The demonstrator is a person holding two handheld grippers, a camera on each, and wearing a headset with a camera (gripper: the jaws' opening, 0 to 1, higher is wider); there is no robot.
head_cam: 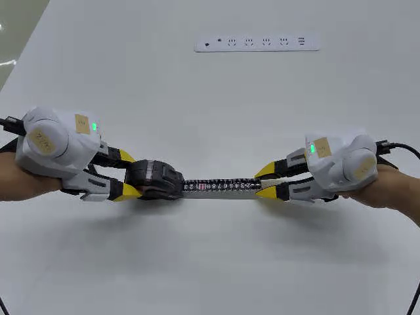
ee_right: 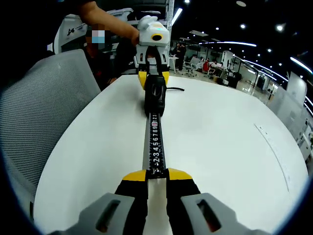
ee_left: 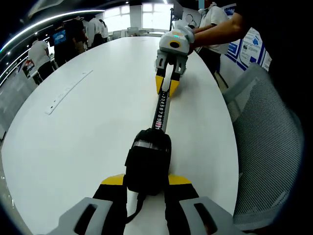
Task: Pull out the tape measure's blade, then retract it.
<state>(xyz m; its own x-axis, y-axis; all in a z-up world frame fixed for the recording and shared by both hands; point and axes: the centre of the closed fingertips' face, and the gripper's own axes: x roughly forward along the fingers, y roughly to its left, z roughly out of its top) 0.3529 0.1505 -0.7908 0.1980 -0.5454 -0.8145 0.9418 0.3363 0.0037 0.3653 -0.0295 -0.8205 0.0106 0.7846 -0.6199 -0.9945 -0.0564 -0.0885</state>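
— What has the left claw [ee_left: 146, 180] got?
— Its yellow-tipped jaws are partly closed and clamp the black tape measure [ee_left: 148, 159] from both sides. The body sits between them.
— And the right claw [ee_right: 157, 175]?
— Almost fully closed, with its tips pinching the free end of the blade [ee_right: 155, 142].
— So the blade is out?
— Yes. A dark strip with pale numbers facing up runs straight from the mouth of the tape measure to the right claw. Whatever is inside the housing is hidden.
— Where on the worktop [head_cam: 210, 98] is all this?
— It lies along the edge nearest the person, roughly parallel to that edge. The left claw is at one end of the blade and the right claw at the other. I cannot tell whether the tape measure rests on the surface or hangs just above it.
— Anything further out?
— A white power strip [head_cam: 257, 43] lies flat toward the far edge, well apart from the blade. A grey mesh chair [ee_left: 269, 147] stands just beyond the near edge.
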